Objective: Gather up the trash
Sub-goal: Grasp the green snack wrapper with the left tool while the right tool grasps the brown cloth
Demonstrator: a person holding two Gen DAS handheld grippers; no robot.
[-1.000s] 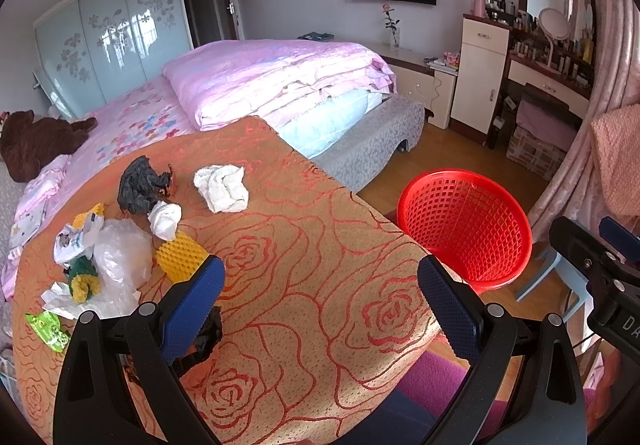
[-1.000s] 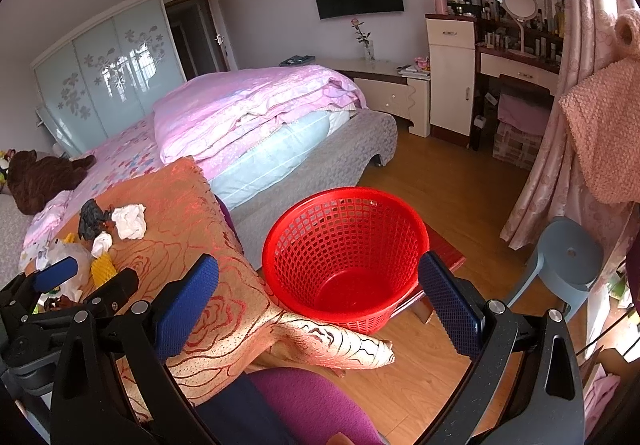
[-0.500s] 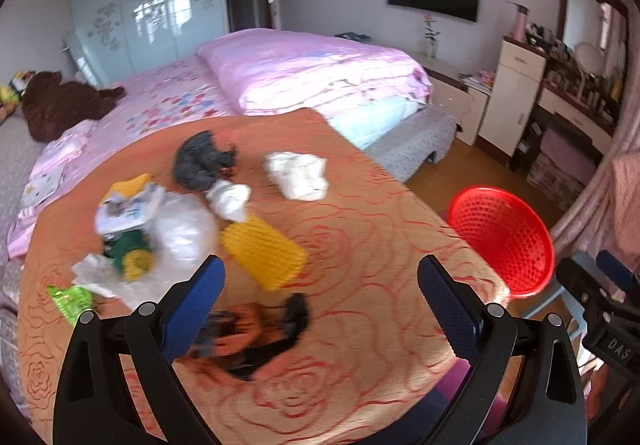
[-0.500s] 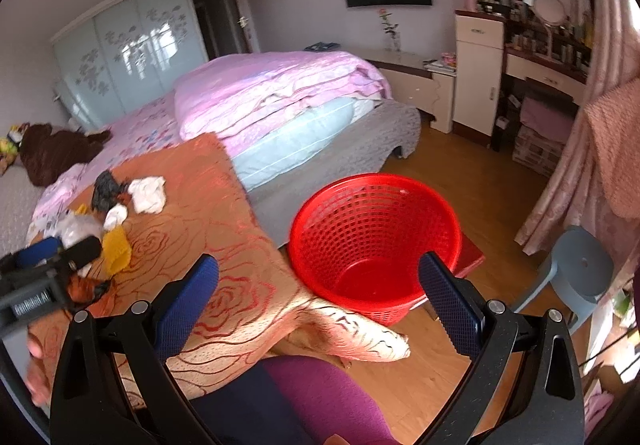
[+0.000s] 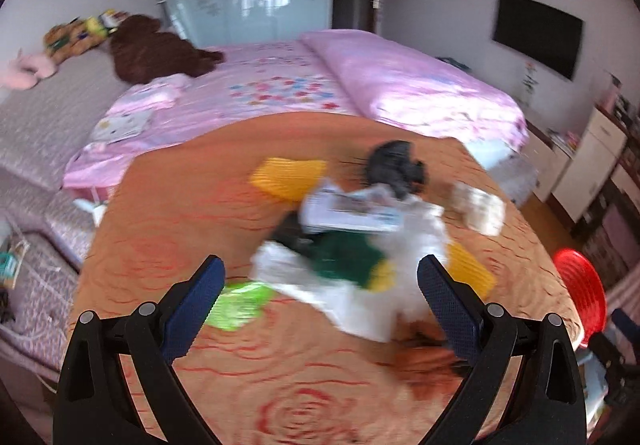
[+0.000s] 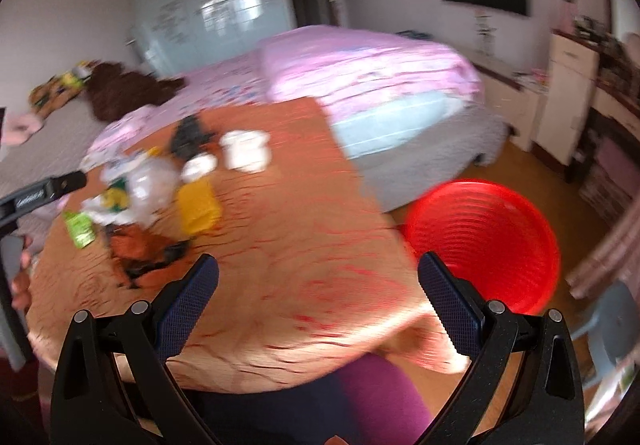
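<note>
A blurred pile of trash (image 5: 352, 241) lies on the orange rose-patterned tablecloth (image 5: 200, 221): white plastic, a green and yellow wrapper, yellow foam netting (image 5: 286, 175), a black crumpled piece (image 5: 394, 165), a white wad (image 5: 478, 209) and a bright green packet (image 5: 240, 301). My left gripper (image 5: 320, 301) is open just in front of the pile, holding nothing. My right gripper (image 6: 318, 299) is open over the table's near edge, empty. The red basket (image 6: 484, 241) sits on the floor right of the table. The same trash pile (image 6: 148, 189) shows at the left in the right wrist view.
A bed with pink bedding (image 5: 360, 85) stands behind the table, with plush toys (image 5: 156, 53) on a grey sofa at the left. White cabinets (image 6: 568, 93) line the right wall. A grey stool (image 6: 608, 325) stands beside the basket. Purple trousers (image 6: 372, 397) show under the table edge.
Both grippers have swung left, toward the trash. The pile now sits centred between my left fingers, and the red basket has slid to the right in both views. Both views are motion-blurred.
</note>
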